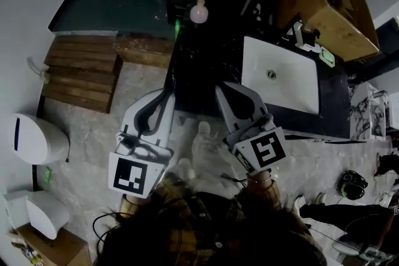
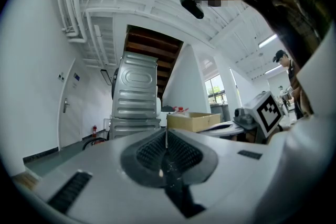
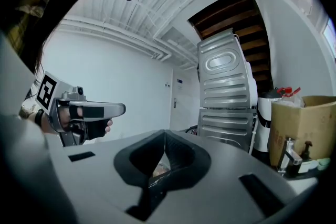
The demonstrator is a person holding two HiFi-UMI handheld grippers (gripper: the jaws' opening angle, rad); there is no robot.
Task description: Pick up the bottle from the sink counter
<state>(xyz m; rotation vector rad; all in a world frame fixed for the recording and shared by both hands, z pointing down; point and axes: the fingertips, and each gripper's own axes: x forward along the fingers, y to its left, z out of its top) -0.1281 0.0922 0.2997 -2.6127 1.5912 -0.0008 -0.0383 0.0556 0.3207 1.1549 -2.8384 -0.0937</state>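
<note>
Left gripper [image 1: 166, 95]: fingers pressed together, nothing held. Right gripper [image 1: 222, 90]: fingers likewise closed, empty. Both are held side by side at the desk [image 1: 206, 59] edge. Bottle [image 1: 198, 11] is seen upright at the desk's far end, left of the sink [image 1: 252, 71], well apart from both.

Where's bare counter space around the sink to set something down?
Free: the dark counter left of the sink, from the bottle toward the near edge. Crowded: the sink's far side, where the faucet, a green item and the cardboard box sit.
</note>
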